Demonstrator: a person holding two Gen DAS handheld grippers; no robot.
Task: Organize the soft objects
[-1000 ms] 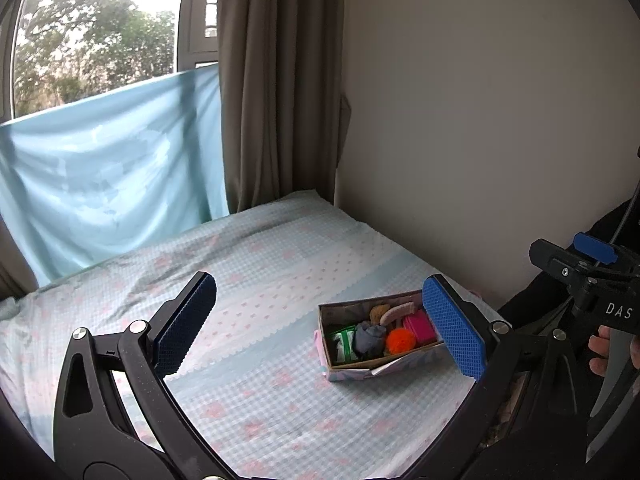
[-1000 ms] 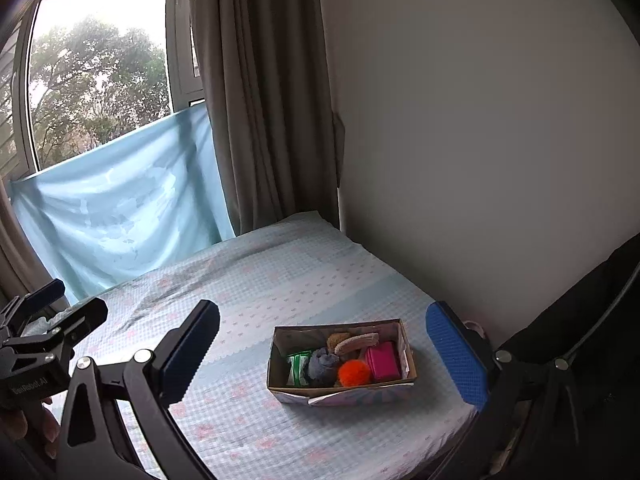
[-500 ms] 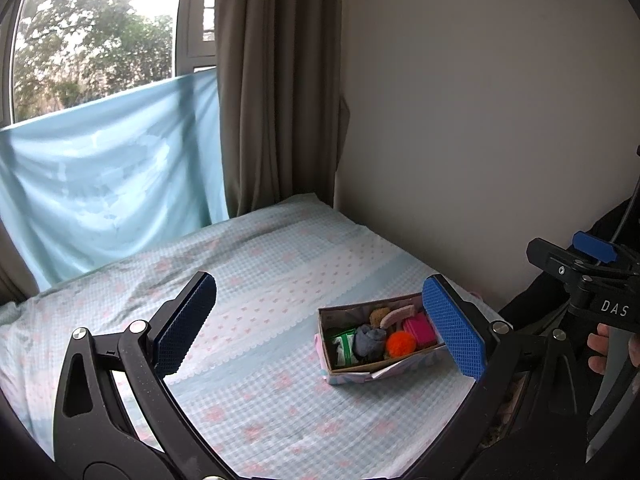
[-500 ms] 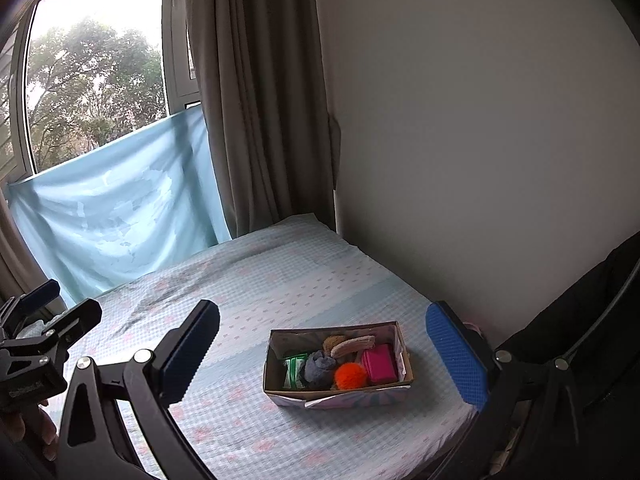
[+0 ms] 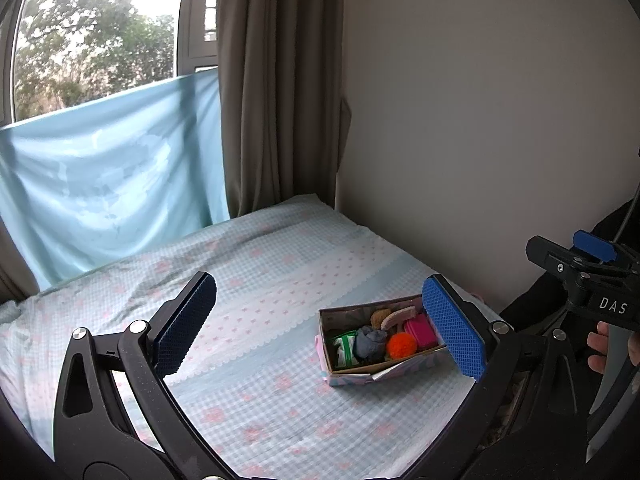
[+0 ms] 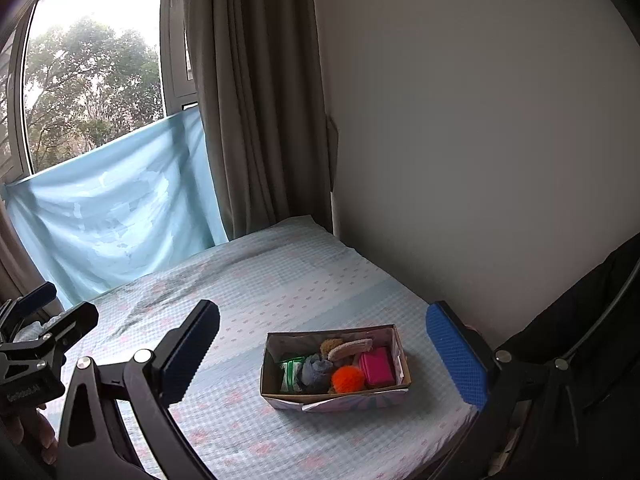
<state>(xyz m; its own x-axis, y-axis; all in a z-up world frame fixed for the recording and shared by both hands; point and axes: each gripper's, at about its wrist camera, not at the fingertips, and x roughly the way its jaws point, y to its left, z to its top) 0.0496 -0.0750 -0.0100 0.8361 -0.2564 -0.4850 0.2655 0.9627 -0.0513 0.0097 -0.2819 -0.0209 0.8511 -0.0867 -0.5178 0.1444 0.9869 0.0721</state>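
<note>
A small cardboard box (image 5: pixel 384 372) (image 6: pixel 336 398) sits on the bed near its right edge. It holds several soft things: an orange pompom (image 5: pixel 401 345) (image 6: pixel 348 379), a pink pad (image 5: pixel 420 330) (image 6: pixel 377 366), a grey sock (image 5: pixel 370 342) (image 6: pixel 316 370), a green-and-white packet (image 5: pixel 345 350) (image 6: pixel 291 374), and a tan piece (image 6: pixel 350 349). My left gripper (image 5: pixel 320 326) is open and empty, held above and short of the box. My right gripper (image 6: pixel 324 354) is open and empty, also held back from the box.
The bed (image 5: pixel 248 272) has a light blue checked sheet with pink dots. A plain wall (image 5: pixel 480 120) runs along its right side. A brown curtain (image 5: pixel 276 80) and a hung blue cloth (image 5: pixel 108 168) stand at the far end, below a window.
Both grippers have drifted slightly; the box sits a little further left in the right wrist view. Both grippers stay open and empty.
</note>
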